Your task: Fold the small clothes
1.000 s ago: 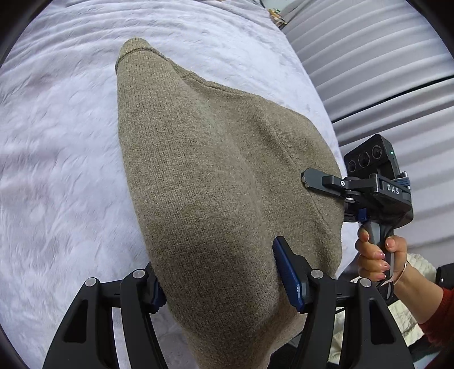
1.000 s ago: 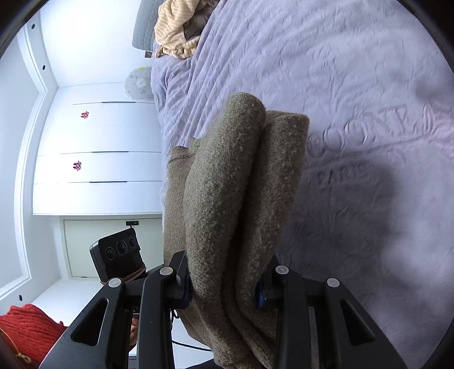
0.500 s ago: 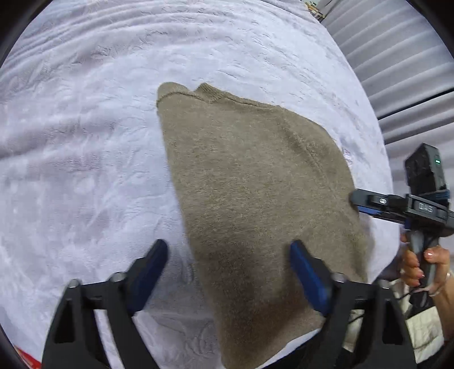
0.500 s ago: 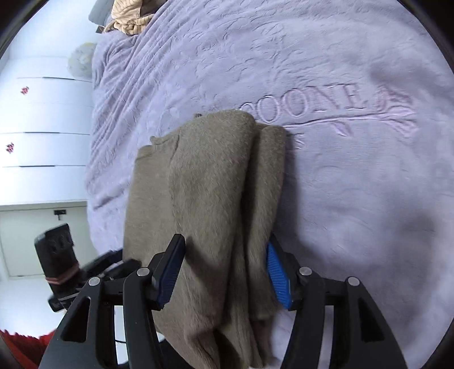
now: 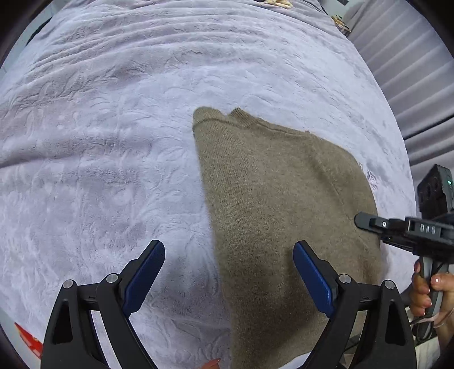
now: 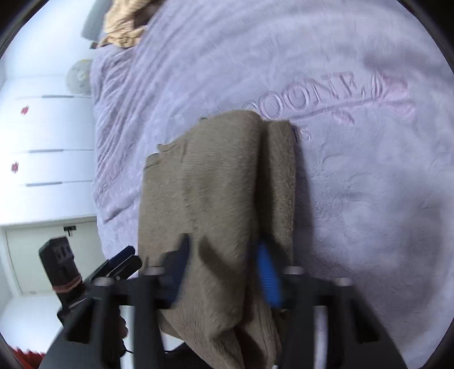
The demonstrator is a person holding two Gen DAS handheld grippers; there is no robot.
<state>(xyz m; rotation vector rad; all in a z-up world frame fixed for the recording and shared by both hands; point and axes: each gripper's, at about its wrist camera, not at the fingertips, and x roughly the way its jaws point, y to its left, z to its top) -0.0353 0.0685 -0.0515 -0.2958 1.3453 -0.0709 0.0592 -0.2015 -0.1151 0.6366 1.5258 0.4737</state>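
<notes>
A folded olive-brown knit sweater [image 5: 278, 204] lies flat on the lilac bedspread [image 5: 113, 142], its near end hanging over the bed edge. My left gripper [image 5: 228, 281] is wide open and empty above the sweater's near left edge. The right gripper shows at the right of the left wrist view [image 5: 369, 221]. In the right wrist view the sweater [image 6: 215, 198] runs between the blue pads [image 6: 268, 276] of my right gripper [image 6: 221, 272]; the jaws stand apart with cloth loose between them. That view is blurred by motion.
The bedspread has embossed lettering [image 6: 326, 96] beyond the sweater. A tan striped garment [image 6: 124, 25] lies at the far end of the bed. White cabinet drawers [image 6: 48, 142] stand at the left. Grey curtains [image 5: 411, 71] hang beside the bed.
The sweater went from held up to lying flat on the bed. My left gripper let go, opened wide and drew back. My right gripper's jaws opened wider around the cloth.
</notes>
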